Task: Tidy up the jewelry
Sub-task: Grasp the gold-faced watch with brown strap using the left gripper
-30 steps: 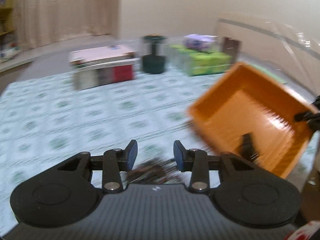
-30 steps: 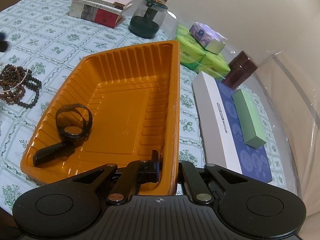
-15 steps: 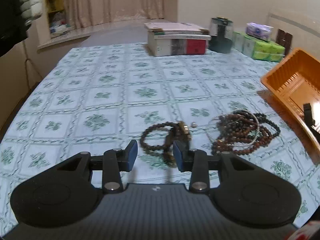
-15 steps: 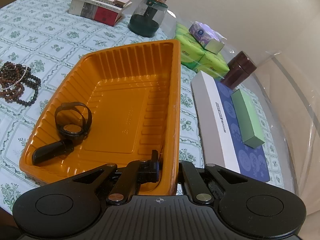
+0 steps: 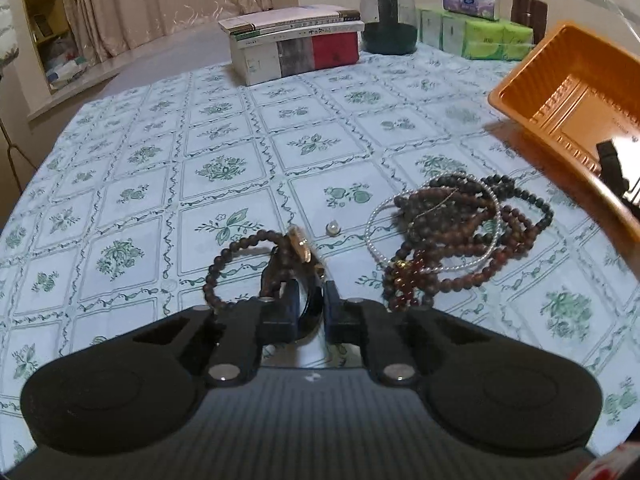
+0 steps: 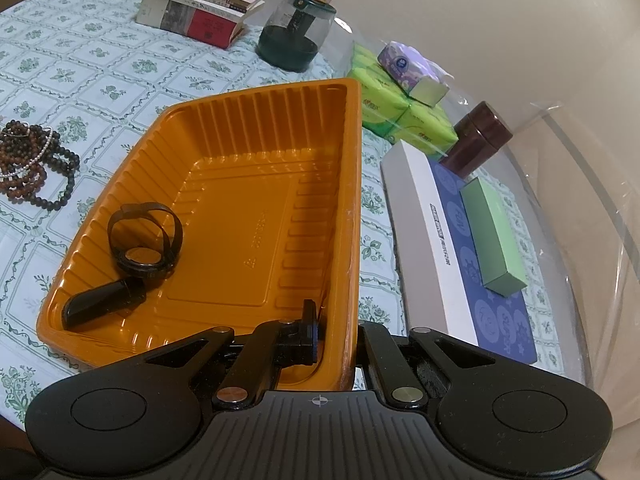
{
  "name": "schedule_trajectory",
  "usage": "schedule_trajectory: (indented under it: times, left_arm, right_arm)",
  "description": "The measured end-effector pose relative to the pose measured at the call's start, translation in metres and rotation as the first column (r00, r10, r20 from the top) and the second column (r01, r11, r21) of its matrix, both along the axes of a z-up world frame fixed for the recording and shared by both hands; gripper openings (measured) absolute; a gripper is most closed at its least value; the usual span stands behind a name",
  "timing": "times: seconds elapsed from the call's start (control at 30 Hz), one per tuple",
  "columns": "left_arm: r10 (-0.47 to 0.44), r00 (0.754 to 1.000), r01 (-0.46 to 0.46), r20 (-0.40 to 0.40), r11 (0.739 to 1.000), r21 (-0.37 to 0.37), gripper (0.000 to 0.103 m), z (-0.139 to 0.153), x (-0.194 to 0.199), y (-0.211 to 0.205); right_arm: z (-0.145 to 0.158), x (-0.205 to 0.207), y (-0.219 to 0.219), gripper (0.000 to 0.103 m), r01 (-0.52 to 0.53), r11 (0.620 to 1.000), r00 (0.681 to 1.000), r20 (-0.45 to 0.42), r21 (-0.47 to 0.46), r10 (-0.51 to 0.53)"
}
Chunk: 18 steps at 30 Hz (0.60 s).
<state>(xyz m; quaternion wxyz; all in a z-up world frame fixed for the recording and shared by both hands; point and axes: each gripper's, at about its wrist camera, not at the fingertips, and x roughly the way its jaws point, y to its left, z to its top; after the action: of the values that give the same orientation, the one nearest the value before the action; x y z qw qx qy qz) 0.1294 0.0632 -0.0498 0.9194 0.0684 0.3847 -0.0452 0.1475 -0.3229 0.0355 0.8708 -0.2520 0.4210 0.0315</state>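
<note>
Left gripper (image 5: 311, 309) closing on watch (image 5: 301, 245) strap lying between its jaws, beside bead bracelet (image 5: 236, 264) on table (image 5: 224, 136); orange tray (image 6: 256, 184) off to its right, rim clamped by shut right gripper (image 6: 334, 344)

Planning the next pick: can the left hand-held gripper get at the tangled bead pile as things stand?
Probably not yet. The left hand-held gripper is closing on the gold-faced watch, so it is occupied. The bead pile lies uncovered just beside it on the tablecloth, nothing between.
</note>
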Motion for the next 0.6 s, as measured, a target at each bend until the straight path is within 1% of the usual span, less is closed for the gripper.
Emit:
schedule_trajectory:
  times: [0.1,0.27,0.37,0.43,0.5,0.6]
  left_arm:
    - [-0.001,1.000,0.002,0.014,1.000,-0.021,0.008,0.009,-0.004,-0.001]
    - [0.010,1.000,-0.008,0.022,0.997,-0.083,0.007,0.024,-0.010,-0.001]
    - [0.008,0.999,-0.004,0.038,0.995,-0.096,0.007,0.033,-0.015,-0.003]
    - [0.013,0.999,-0.006,0.046,0.990,-0.143,0.007,0.039,-0.018,-0.002]
    - [0.029,0.999,-0.020,0.041,0.976,-0.219,0.007,0.042,-0.019,0.002]
    - [0.017,0.999,-0.007,0.050,0.982,-0.191,0.007,0.046,-0.020,-0.005]
  right_arm:
    - [0.000,0.000,0.000,0.003,0.000,1.000,1.000,0.000,-0.001,0.000]
    - [0.000,0.000,-0.001,0.003,-0.002,1.000,1.000,0.002,0.001,0.002]
    - [0.000,0.000,-0.001,0.003,-0.002,1.000,1.000,0.003,0.001,0.002]
    - [0.000,-0.001,-0.001,0.003,-0.002,1.000,1.000,0.003,0.001,0.002]
    - [0.000,-0.001,-0.001,0.003,-0.003,1.000,1.000,0.006,0.001,0.003]
    - [0.000,-0.002,0.000,0.003,-0.005,1.000,1.000,0.007,0.000,0.005]
